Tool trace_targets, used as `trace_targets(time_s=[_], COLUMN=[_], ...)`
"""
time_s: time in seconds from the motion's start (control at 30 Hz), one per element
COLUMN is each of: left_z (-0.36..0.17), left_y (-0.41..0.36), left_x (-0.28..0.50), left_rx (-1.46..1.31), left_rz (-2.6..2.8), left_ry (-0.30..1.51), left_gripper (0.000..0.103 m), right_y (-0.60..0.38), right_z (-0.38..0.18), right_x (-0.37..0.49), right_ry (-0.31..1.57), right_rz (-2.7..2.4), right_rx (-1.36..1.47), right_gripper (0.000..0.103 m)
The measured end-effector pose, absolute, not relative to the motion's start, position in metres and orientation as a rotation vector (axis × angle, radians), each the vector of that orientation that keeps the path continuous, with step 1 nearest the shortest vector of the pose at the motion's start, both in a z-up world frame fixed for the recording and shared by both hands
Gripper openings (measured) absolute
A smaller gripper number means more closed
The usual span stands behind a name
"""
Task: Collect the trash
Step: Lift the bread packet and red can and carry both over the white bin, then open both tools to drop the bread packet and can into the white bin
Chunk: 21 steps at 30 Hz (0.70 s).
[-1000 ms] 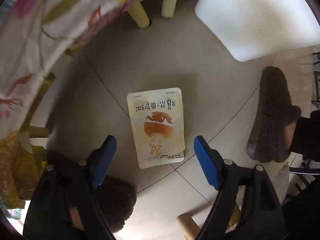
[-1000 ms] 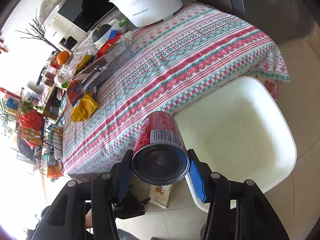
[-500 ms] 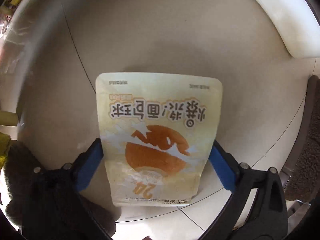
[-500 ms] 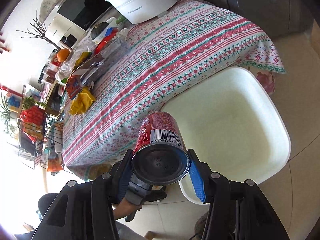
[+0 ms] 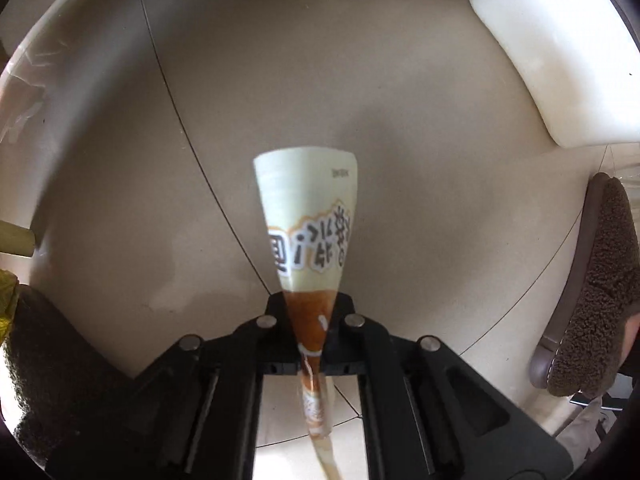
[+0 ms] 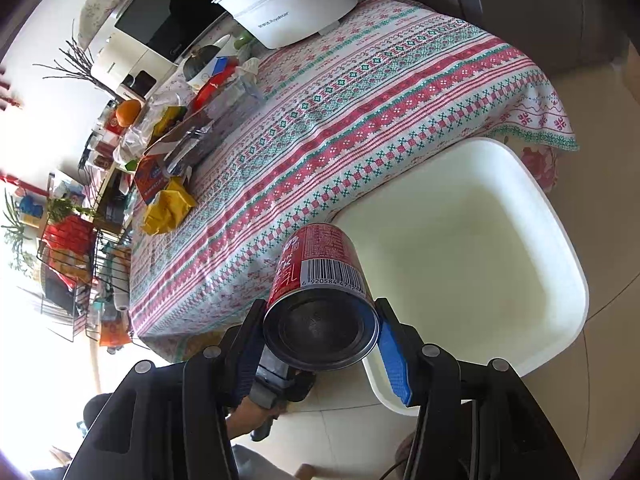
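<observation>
My left tool [image 5: 310, 344] has just snapped shut on the snack pouch [image 5: 308, 228], pinching it edge-on, its long axis running toward twelve o'clock above the floor [image 5: 420, 140]. My right tool [image 6: 320, 340] sits half-open around a red can [image 6: 320, 304], desk [image 6: 360, 120] at eleven o'clock.

Cream-and-orange snack pouch [image 5: 310, 236] with printed characters, pinched into a narrow fold at its orange end, flaring wider toward its cream far end above the tiled floor. Red drink can [image 6: 320, 300] with barcode, dark base toward camera, lying tilted.
</observation>
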State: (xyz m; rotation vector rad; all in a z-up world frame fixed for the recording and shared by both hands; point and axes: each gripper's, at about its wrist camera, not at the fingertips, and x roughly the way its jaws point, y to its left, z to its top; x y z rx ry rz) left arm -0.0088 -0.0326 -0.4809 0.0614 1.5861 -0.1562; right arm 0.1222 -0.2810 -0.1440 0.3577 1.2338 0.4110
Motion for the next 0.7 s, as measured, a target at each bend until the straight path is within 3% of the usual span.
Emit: trace_targets(time_s=[0.13,0.53,0.7], left_z=[-0.453,-0.25,-0.206], left_y=[-0.046,-0.106,-0.122], left_x=[-0.013,-0.003,0.042], left_rx=[0.056,0.054,-0.006], left_rz=[-0.222,-0.464,-0.522], left_ry=[1.533,1.209,1.121], left_gripper=[0.006,0.007,0.008], right_y=[-0.292,-0.349,-0.37], right_z=[-0.144,-0.153,-0.173], right_x=[0.122,0.126,0.127], right_ry=[1.224,1.203,1.247], right_rz=[0.378,0.183,0.115], right_rx=[0.378,0.388,0.393], right_gripper=[0.054,0.054,0.054])
